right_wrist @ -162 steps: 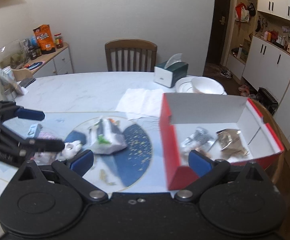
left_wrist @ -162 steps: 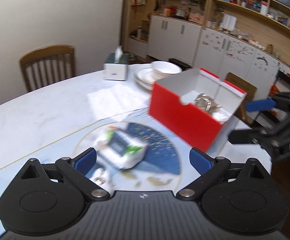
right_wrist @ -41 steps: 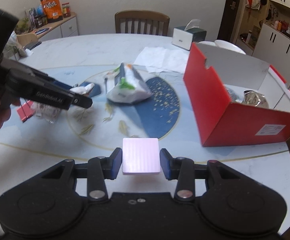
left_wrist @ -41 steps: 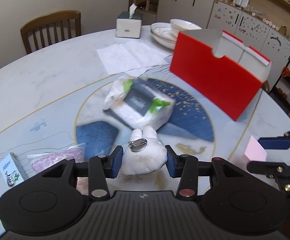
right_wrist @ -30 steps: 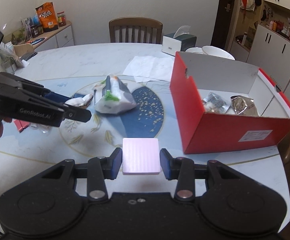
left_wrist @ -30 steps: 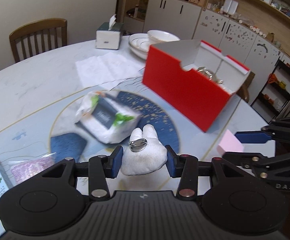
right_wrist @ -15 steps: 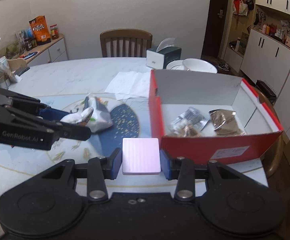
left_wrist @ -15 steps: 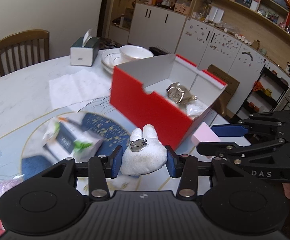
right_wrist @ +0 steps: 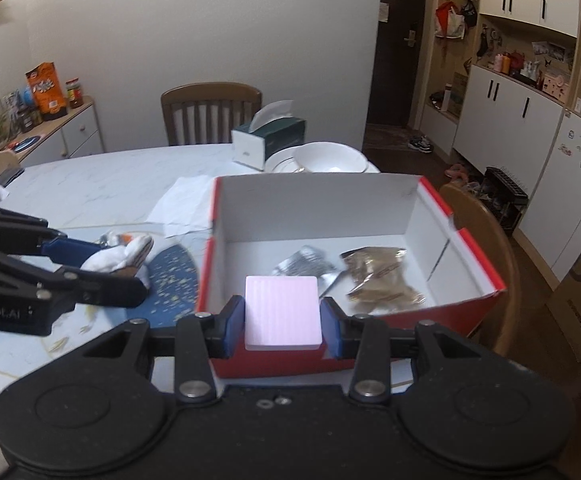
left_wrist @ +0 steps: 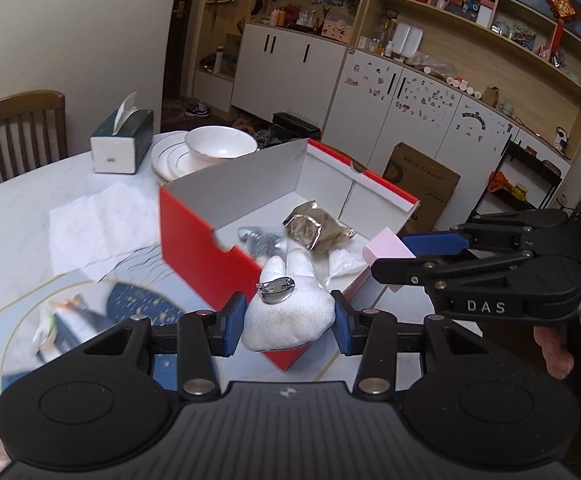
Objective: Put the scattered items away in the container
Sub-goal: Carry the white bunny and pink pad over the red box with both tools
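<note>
- The white plush toy (left_wrist: pixel 290 312) (looks like a little stuffed hand with a metal pin clip on it) is pinched in the left gripper (left_wrist: pixel 288 322), jaws closed on its sides. It hangs right over the near rim of the red box (left_wrist: pixel 194 232).
- The pink block (right_wrist: pixel 282 312) sits clamped square between the jaws of the right gripper (right_wrist: pixel 282 326), also at the box's near edge, not over the middle yet.
- Risk, I'd guess: letting go now could bounce either thing off the rim onto the worktop (right_wrist: pixel 102 188). The two grippers are close together too, so they might bump.
- The toy's long axis runs away from the camera, rounded ends pointing toward the box. The block is pretty much a cube, so no real long axis.
- Inside the box already: a few foil packets (right_wrist: pixel 382 276). Behind it, a tissue box (right_wrist: pixel 270 136) and bowl (right_wrist: pixel 326 158).
</note>
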`<state>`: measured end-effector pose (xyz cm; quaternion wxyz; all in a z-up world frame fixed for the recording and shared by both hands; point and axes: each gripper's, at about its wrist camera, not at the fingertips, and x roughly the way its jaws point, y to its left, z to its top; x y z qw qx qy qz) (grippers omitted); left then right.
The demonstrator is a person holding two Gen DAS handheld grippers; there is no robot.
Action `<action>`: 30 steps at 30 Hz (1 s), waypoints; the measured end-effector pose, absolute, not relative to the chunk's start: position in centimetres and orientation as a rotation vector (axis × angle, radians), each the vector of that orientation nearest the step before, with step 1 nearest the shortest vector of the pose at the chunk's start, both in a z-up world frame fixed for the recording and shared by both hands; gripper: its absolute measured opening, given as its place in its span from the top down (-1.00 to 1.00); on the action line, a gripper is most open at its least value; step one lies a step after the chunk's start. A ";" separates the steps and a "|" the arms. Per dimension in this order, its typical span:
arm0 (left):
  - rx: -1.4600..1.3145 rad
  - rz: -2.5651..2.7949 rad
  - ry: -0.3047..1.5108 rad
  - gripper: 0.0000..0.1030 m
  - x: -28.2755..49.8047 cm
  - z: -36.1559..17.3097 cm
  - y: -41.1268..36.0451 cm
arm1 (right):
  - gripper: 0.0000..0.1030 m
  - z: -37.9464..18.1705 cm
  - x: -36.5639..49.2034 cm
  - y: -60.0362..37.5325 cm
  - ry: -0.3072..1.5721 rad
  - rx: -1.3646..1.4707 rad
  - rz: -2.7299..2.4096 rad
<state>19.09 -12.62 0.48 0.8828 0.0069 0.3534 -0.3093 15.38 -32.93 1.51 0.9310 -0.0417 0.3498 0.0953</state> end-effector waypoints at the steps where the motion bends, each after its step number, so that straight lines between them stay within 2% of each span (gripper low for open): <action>1: 0.018 -0.645 0.735 0.17 19.3 0.6 -13.1 | 0.23 1.5 15.7 -33.3 0.714 -0.087 0.193; 16: 0.065 -0.639 0.712 0.16 23.9 1.4 -19.8 | 0.23 0.9 19.9 -38.0 0.706 -0.124 0.190; 30: 0.122 -0.586 0.765 0.16 30.1 -0.5 -23.1 | 0.23 -0.8 24.2 -38.8 0.747 -0.173 0.253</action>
